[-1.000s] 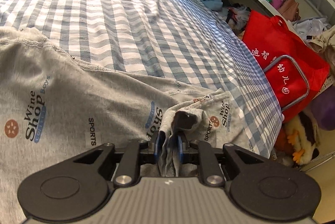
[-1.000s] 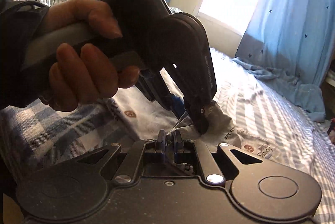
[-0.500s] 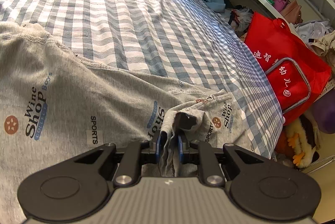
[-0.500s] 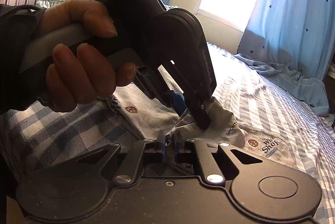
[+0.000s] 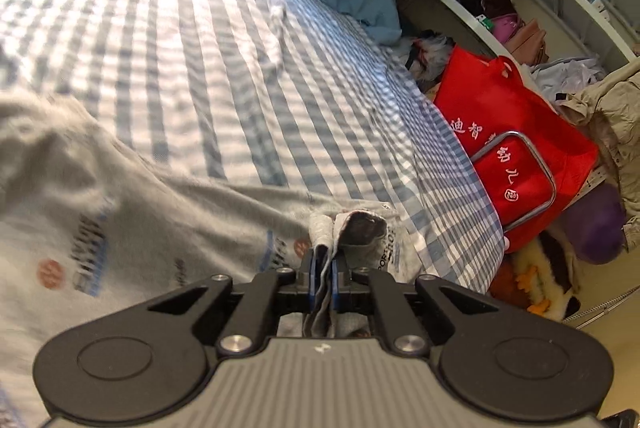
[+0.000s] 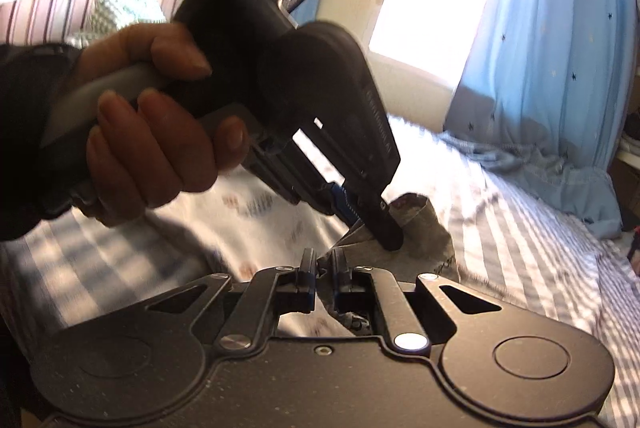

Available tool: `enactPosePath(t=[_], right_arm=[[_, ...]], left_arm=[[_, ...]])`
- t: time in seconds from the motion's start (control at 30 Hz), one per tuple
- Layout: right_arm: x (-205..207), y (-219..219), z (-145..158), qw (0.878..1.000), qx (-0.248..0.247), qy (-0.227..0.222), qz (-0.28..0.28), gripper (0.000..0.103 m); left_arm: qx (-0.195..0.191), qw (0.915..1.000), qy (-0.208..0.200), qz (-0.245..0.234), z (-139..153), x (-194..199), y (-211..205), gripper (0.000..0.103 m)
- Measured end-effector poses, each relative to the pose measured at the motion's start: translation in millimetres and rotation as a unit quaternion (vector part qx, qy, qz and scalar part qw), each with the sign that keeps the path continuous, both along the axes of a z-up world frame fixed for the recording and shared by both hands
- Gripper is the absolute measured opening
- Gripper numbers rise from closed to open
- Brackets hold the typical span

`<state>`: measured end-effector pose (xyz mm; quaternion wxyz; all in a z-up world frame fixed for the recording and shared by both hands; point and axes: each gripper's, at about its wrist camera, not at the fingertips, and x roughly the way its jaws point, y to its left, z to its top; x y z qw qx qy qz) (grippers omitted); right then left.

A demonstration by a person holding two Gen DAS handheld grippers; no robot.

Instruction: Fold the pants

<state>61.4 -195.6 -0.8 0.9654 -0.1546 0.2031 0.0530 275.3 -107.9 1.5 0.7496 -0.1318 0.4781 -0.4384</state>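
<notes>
A: Pants [image 5: 132, 212] spread flat on the bed [image 5: 192, 40], cuff end bunched near the edge. Pinched there for lifting over into a fold, probably.

B: Left fingers [image 5: 322, 270] just squeezed tighter, clamped on the cuff. Right fingers [image 6: 322, 270] nearly closed too, nipping cloth just beside.

Motion blur smeared the printed lettering on the grey pants [image 5: 120, 228], leaving it unreadable, and the cloth ran off the left edge of the left wrist view. In the right wrist view the person's hand [image 6: 148, 132] was blurred, and its dark sleeve [image 6: 28, 100] was cut off at the left edge. The bed [image 5: 200, 48] extended past the frame.
</notes>
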Motion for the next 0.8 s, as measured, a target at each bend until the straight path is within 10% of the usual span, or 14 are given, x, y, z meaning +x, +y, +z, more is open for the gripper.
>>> enactPosePath(t=[0.3, 0.57, 0.73, 0.8], right_arm=[[33, 48, 24, 0.996, 0.029, -0.008, 0.08, 0.007], [59, 98, 2, 0.989, 0.029, 0.04, 0.136, 0.007], [63, 108, -16, 0.986, 0.04, 0.066, 0.151, 0.025], [53, 94, -13, 0.983, 0.046, 0.062, 0.167, 0.037]], left_arm=[[0.023, 0.998, -0.036, 0.046, 27, 13, 80, 0.007], [0.058, 0.9955, -0.003, 0.075, -13, 30, 127, 0.007], [0.044, 0.9941, 0.004, 0.099, -36, 37, 143, 0.026], [0.04, 0.9916, -0.013, 0.122, -33, 32, 152, 0.048]])
